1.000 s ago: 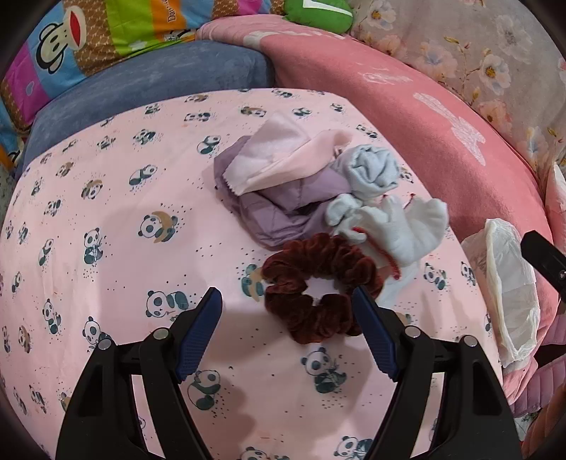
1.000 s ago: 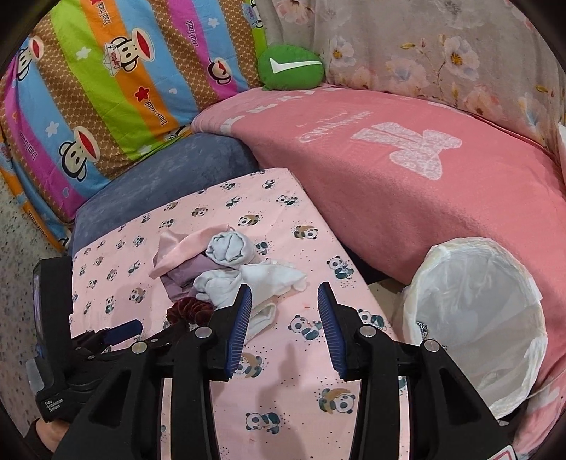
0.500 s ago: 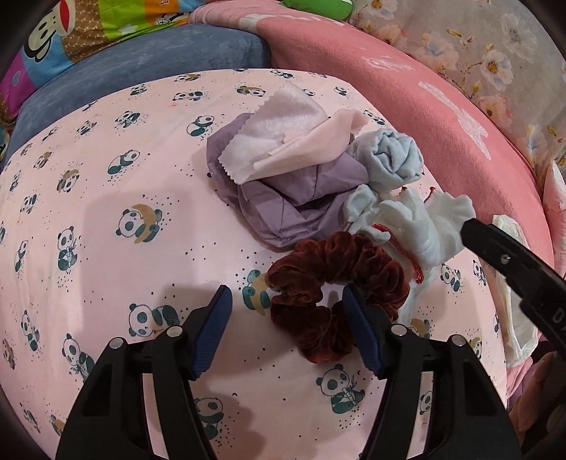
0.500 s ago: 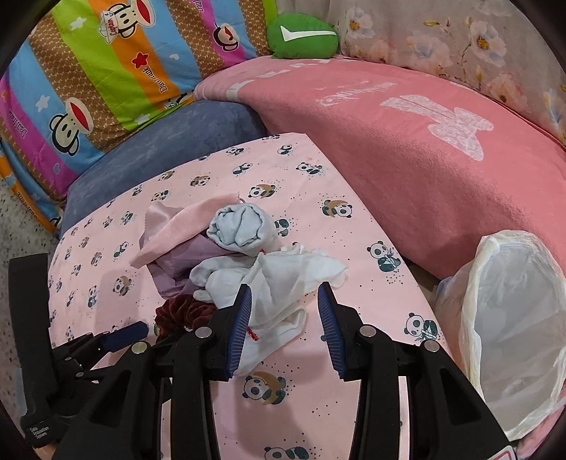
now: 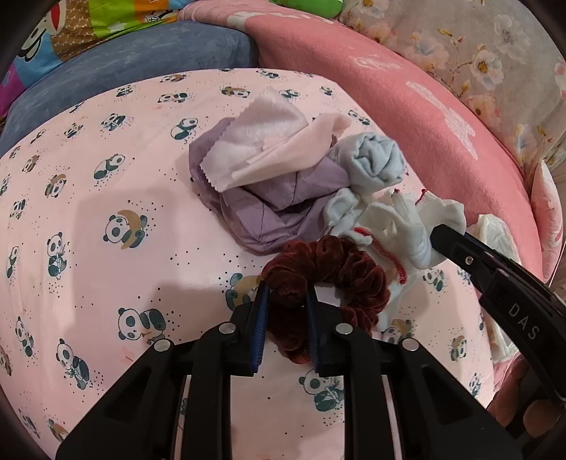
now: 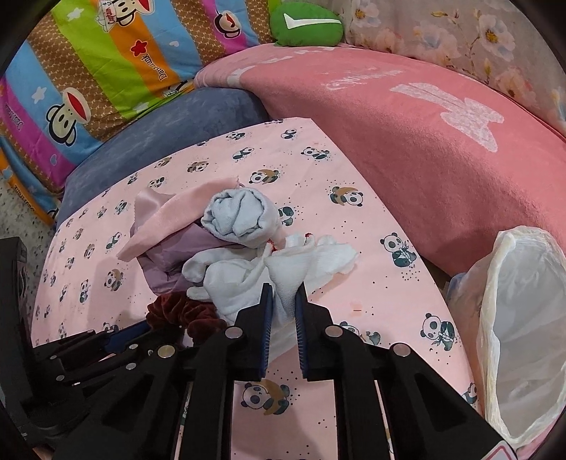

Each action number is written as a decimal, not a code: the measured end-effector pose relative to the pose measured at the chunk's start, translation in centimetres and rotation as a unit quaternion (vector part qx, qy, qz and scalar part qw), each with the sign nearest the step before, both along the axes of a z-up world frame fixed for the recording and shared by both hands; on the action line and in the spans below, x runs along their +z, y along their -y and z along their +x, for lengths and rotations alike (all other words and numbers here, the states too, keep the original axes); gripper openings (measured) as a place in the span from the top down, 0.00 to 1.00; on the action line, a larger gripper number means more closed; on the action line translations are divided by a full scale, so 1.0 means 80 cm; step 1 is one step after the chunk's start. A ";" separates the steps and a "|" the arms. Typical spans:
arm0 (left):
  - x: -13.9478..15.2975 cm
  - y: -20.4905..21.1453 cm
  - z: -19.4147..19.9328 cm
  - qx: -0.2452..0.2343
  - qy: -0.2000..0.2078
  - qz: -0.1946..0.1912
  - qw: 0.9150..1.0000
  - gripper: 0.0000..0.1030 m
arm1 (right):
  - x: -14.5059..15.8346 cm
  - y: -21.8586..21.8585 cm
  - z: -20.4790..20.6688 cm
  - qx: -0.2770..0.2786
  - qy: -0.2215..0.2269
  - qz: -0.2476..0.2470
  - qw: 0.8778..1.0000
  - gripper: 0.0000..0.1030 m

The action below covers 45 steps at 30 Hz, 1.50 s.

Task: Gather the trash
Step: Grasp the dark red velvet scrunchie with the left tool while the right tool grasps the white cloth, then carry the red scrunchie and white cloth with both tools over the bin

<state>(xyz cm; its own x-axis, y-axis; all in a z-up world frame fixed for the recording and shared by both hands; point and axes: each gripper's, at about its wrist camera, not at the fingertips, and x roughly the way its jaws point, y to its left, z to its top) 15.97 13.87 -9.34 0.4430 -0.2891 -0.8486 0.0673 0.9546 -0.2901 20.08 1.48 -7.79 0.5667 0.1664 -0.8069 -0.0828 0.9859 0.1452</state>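
Observation:
A pile of cloth scraps lies on the panda-print pink table (image 5: 106, 198). My left gripper (image 5: 284, 293) is shut on the near side of a dark red velvet scrunchie (image 5: 339, 265), also in the right wrist view (image 6: 177, 311). My right gripper (image 6: 283, 295) is shut on a white glove with red trim (image 6: 300, 262), which also shows in the left wrist view (image 5: 403, 226). Behind lie a rolled light blue sock (image 6: 240, 212), a purple cloth (image 5: 276, 212) and a pale pink cloth (image 5: 261, 148). A white-lined trash bin (image 6: 523, 311) stands open at the table's right.
A pink blanket-covered sofa (image 6: 406, 134) curves along the back and right. A blue cushion (image 6: 159, 131) and a striped monkey-print cushion (image 6: 106, 60) lie at the back left. A green pillow (image 6: 304, 24) sits at the top.
Both grippers moved forward into the pile and closed. The left shut on the scrunchie and the right shut on the white glove.

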 end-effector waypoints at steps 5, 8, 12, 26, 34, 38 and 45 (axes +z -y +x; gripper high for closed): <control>0.025 0.005 -0.008 -0.004 0.021 -0.004 1.000 0.83 | 0.031 0.012 -0.012 -0.005 0.031 0.011 0.999 0.90; 0.044 0.014 -0.012 -0.011 0.037 -0.004 0.999 0.83 | 0.050 0.020 -0.020 -0.010 0.050 0.017 0.999 0.90; 0.072 0.029 -0.020 -0.025 0.062 -0.005 0.998 0.84 | 0.081 0.041 -0.033 -0.021 0.077 0.025 0.997 0.90; 0.167 0.128 -0.032 -0.098 0.146 -0.011 0.984 0.84 | 0.165 0.141 -0.084 -0.077 0.150 0.032 0.985 0.90; 0.200 0.192 -0.041 -0.141 0.178 -0.008 0.974 0.84 | 0.187 0.206 -0.113 -0.114 0.171 0.029 0.978 0.90; 0.209 0.222 -0.045 -0.159 0.186 -0.007 0.970 0.84 | 0.192 0.237 -0.127 -0.132 0.177 0.028 0.975 0.90; 0.217 0.270 -0.053 -0.188 0.191 0.000 0.963 0.84 | 0.190 0.288 -0.148 -0.166 0.178 0.032 0.969 0.90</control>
<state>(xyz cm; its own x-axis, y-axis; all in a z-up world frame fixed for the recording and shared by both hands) 11.70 -7.73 7.99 0.5871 -0.4904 -0.6441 0.5107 0.8417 -0.1754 8.20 -21.53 7.42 0.8378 -0.0292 -0.5452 0.1818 0.9565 0.2282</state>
